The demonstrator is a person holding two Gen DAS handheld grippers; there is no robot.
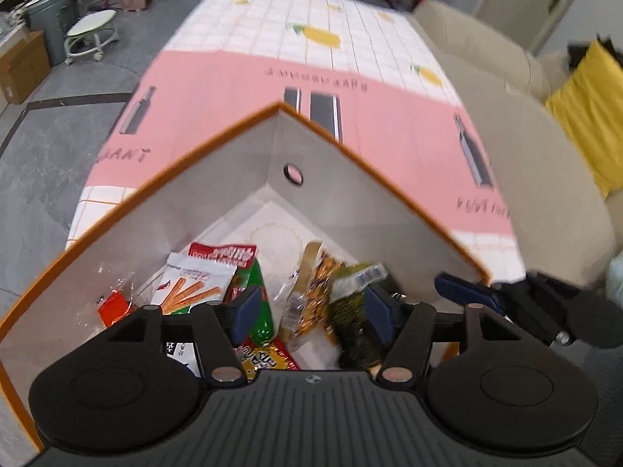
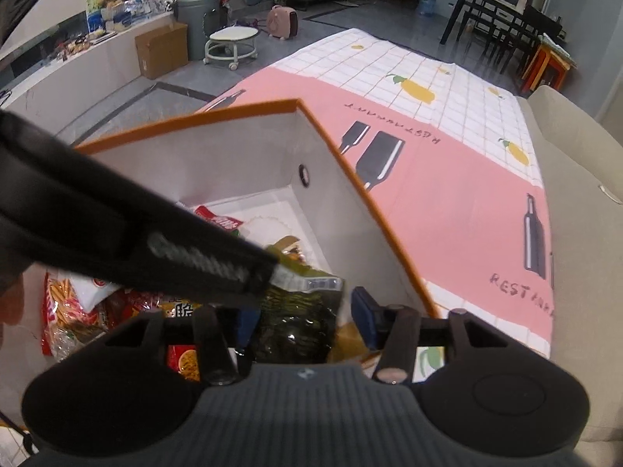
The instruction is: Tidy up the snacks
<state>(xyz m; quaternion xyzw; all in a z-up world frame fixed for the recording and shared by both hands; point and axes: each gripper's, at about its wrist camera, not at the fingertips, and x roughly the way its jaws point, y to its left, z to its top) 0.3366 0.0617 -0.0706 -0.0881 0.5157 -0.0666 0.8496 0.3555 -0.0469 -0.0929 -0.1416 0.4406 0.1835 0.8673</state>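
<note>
Both the left gripper (image 1: 311,307) and right gripper (image 2: 307,317) stand apart over the orange-rimmed box (image 1: 218,179); the dark green packet (image 2: 300,311), seemingly loose, could catch a fingertip.

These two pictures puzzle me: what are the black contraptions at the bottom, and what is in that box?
No robot here: a person holds a two-finger gripper in each hand, each with a camera looking along its fingers. One picture is from the left gripper, the other from the right gripper. Both hover over an orange-rimmed box on a pink-and-white tablecloth. Inside lie snack packets, including a dark green packet between the right gripper's open fingers. Neither gripper grips anything.
</note>
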